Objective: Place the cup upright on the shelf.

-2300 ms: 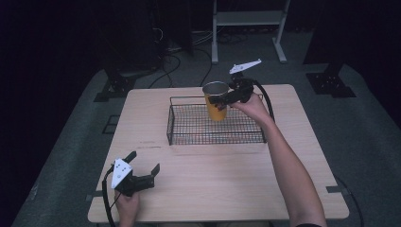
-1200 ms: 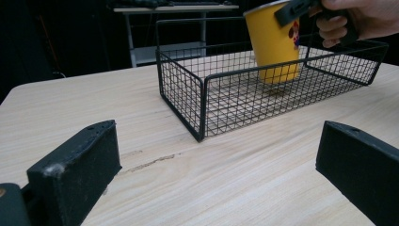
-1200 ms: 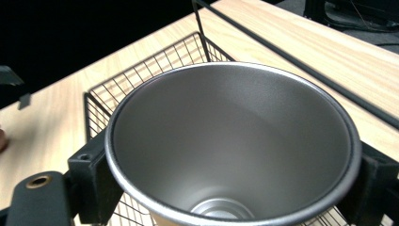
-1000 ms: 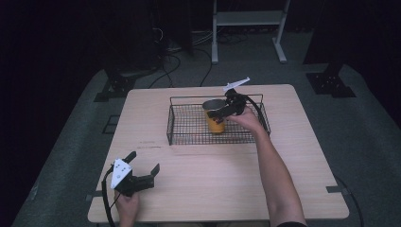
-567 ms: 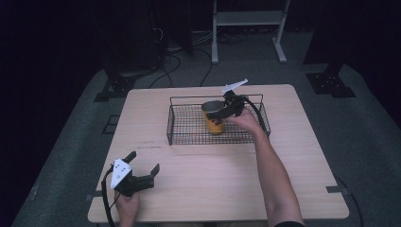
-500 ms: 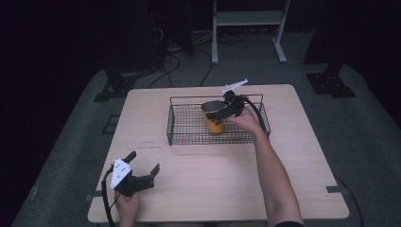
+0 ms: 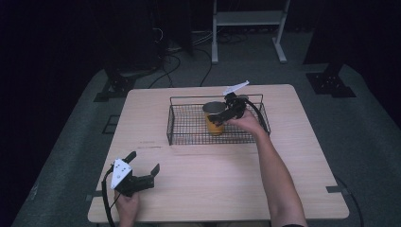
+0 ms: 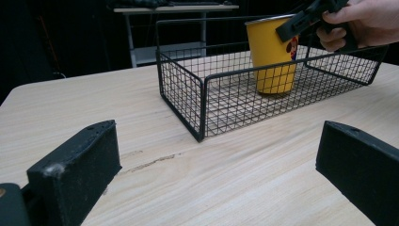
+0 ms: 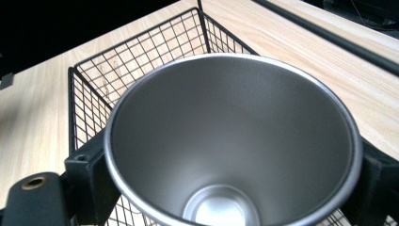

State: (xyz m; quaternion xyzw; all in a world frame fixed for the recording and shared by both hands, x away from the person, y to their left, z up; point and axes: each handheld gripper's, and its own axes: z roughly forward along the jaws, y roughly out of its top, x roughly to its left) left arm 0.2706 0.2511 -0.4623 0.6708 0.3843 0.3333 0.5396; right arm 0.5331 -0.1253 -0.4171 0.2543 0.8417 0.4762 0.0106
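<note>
One yellow steel-lined cup point(image 7: 215, 117) stood in one black wire basket point(image 7: 189, 126), right gripper point(image 7: 226, 113) clamped on it; left gripper point(image 7: 142, 166) jaws apart.

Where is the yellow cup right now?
In the high view, the yellow cup stands inside the wire basket, right of its centre, with the right gripper clamped on it.

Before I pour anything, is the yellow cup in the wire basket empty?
Empty: the right gripper view looks into the yellow cup and shows its bare steel bottom.
</note>
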